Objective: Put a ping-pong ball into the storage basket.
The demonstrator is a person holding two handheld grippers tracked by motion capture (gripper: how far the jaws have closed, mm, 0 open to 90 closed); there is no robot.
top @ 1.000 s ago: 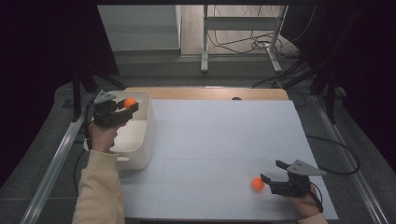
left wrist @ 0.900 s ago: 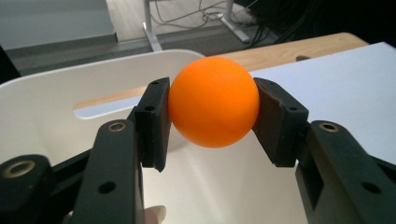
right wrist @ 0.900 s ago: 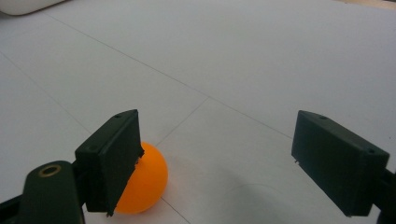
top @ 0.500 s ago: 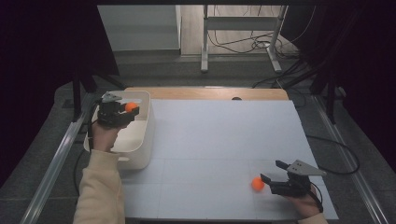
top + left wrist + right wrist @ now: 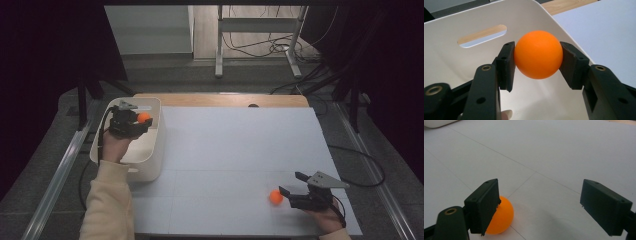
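An orange ball [image 5: 537,58] is clamped between the pads of my left gripper [image 5: 537,66], which is shut on it. In the high view this gripper [image 5: 140,120] and its ball [image 5: 144,118] hang over the open white bin [image 5: 151,162] at the table's left edge. A second orange ball [image 5: 275,196] lies on the white sheet near the front right. My right gripper [image 5: 291,183] stands open just right of it. In the right gripper view that ball [image 5: 503,216] sits beside the left jaw's tip, partly hidden behind it, and nothing lies between the jaws [image 5: 540,205].
The white sheet [image 5: 235,145] covers most of the table, with a wooden strip [image 5: 220,100] along the back edge. Metal rails [image 5: 57,175] run down both sides. Cables and a metal frame's legs [image 5: 260,45] lie on the floor beyond. The bin has a handle slot [image 5: 482,35].
My left gripper, still holding its ball, has shifted a little toward the near side over the bin. The right gripper and the ball beside it have stayed put.
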